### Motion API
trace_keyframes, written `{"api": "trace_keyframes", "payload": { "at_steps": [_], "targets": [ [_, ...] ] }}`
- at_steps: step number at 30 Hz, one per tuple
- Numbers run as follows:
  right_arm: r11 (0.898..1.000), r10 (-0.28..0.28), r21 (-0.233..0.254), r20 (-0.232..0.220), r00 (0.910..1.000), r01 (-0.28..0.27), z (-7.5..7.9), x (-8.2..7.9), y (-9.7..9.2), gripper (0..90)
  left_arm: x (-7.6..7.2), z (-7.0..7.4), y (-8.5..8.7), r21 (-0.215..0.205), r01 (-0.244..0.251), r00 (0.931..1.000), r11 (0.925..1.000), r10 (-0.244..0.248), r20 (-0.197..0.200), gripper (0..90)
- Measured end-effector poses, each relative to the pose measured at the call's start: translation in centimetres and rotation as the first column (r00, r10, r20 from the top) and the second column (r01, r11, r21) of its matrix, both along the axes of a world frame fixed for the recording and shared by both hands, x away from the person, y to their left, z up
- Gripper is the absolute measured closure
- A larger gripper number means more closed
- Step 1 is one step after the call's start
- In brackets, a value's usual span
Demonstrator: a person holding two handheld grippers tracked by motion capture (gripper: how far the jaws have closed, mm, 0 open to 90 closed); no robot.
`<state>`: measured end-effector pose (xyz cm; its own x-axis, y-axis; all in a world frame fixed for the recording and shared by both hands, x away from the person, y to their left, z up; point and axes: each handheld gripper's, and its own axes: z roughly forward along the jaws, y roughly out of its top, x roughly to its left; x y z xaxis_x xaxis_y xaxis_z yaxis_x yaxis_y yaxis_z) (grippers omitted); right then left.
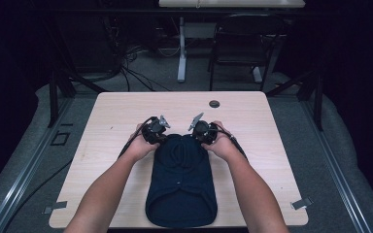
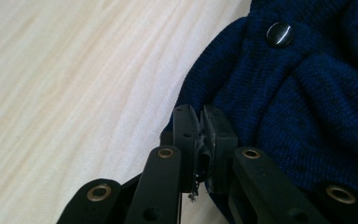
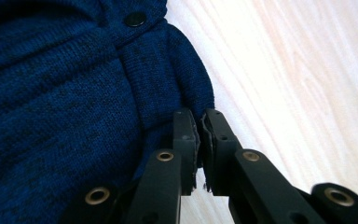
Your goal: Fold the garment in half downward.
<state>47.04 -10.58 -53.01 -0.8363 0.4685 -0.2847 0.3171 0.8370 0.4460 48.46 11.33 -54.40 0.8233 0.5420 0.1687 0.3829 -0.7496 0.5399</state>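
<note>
Navy knit garment [image 1: 181, 187] lies flat on the table [image 1: 111, 116], its wide hem toward the person, its narrow end away. At that far end, the left gripper [image 2: 200, 140] has its jaws pressed together on the garment's edge, knit bunched right at the pads, a dark button [image 2: 279, 34] just beyond. The right gripper [image 3: 198, 144] sits on the garment's opposite far corner, jaws nearly together at the folded edge; whether fabric is actually pinched between them, I cannot tell. Another button [image 3: 135, 19] lies past it. Both hands flank the garment's far end.
</note>
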Motion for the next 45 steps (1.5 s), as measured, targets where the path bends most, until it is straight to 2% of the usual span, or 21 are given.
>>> {"api": "trace_keyframes", "payload": {
  "at_steps": [3, 6, 7, 13, 17, 19, 22, 23, 25, 28, 31, 34, 39, 40, 44, 45],
  "targets": [
    [1.000, 0.006, -0.003, 0.013, 0.9999, -0.006, 0.5, -0.3, -0.1, 84.4, -0.3, 0.8, 0.2, -0.015, 0.002, 0.9998, 0.9999, -0.002, 0.018, 85.2],
    [1.000, 0.008, 0.019, 0.021, 0.9997, -0.009, 1.0, -0.7, -0.3, 84.6, -0.7, 1.6, 0.4, -0.019, 0.009, 0.9992, 0.9998, -0.008, 0.039, 85.2],
    [1.000, 0.012, 0.013, 0.033, 0.9994, -0.013, 1.4, -0.9, -0.3, 84.7, -0.8, 2.2, 0.5, -0.032, 0.005, 0.9986, 0.9995, -0.003, 0.054, 85.2],
    [0.999, 0.004, 0.045, 0.052, 0.9986, -0.006, 2.4, -1.1, -0.3, 85.1, -1.0, 3.6, 0.8, -0.027, 0.007, 0.9967, 0.9996, -0.004, 0.081, 85.4],
    [0.999, 0.010, 0.045, 0.060, 0.9982, -0.012, 3.1, -1.2, -0.2, 85.3, -1.1, 4.9, 0.9, -0.035, 0.006, 0.9946, 0.9994, -0.002, 0.104, 85.3],
    [0.999, 0.020, 0.048, 0.079, 0.9967, -0.023, 4.3, -1.2, -0.1, 85.4, -1.1, 6.0, 1.1, -0.032, 0.006, 0.9925, 0.9995, -0.002, 0.123, 85.3],
    [0.999, 0.021, 0.048, 0.098, 0.9949, -0.026, 5.2, -1.2, 0.0, 85.4, -1.1, 6.7, 1.3, -0.043, 0.007, 0.9912, 0.9990, -0.001, 0.132, 85.4],
    [0.998, 0.026, 0.047, 0.115, 0.9931, -0.031, 6.1, -1.2, 0.0, 85.5, -1.1, 7.1, 1.4, -0.045, 0.010, 0.9906, 0.9989, -0.004, 0.137, 85.3],
    [0.998, 0.027, 0.054, 0.132, 0.9909, -0.034, 6.9, -1.3, 0.0, 85.6, -1.2, 8.1, 1.8, -0.056, 0.018, 0.9880, 0.9982, -0.009, 0.154, 85.4],
    [0.998, 0.034, 0.046, 0.147, 0.9886, -0.041, 7.6, -1.4, 0.0, 85.6, -1.2, 8.7, 1.9, -0.071, 0.014, 0.9862, 0.9974, -0.002, 0.166, 85.4],
    [0.998, 0.040, 0.031, 0.171, 0.9844, -0.045, 9.1, -1.4, 0.1, 85.7, -1.2, 9.6, 1.9, -0.066, 0.015, 0.9826, 0.9977, -0.003, 0.185, 85.4],
    [0.998, 0.042, 0.043, 0.183, 0.9822, -0.051, 10.1, -1.2, 0.1, 85.8, -1.2, 10.4, 1.9, -0.067, 0.006, 0.9788, 0.9978, 0.008, 0.205, 85.4],
    [0.999, 0.037, 0.031, 0.208, 0.9775, -0.044, 11.4, -1.0, 0.1, 85.9, -1.2, 11.9, 1.9, -0.069, 0.007, 0.9703, 0.9976, 0.010, 0.242, 85.6],
    [0.998, 0.034, 0.041, 0.215, 0.9761, -0.043, 11.6, -0.9, 0.1, 85.9, -1.1, 12.1, 2.0, -0.072, 0.004, 0.9694, 0.9974, 0.014, 0.245, 85.6],
    [0.998, 0.028, 0.042, 0.244, 0.9694, -0.039, 12.7, -0.9, 0.2, 85.9, -1.0, 13.3, 2.1, -0.077, -0.005, 0.9618, 0.9970, 0.026, 0.272, 85.6],
    [0.998, 0.022, 0.047, 0.252, 0.9675, -0.035, 13.0, -0.9, 0.2, 85.9, -1.0, 13.6, 2.1, -0.079, -0.006, 0.9582, 0.9969, 0.028, 0.285, 85.6]
  ]
}}
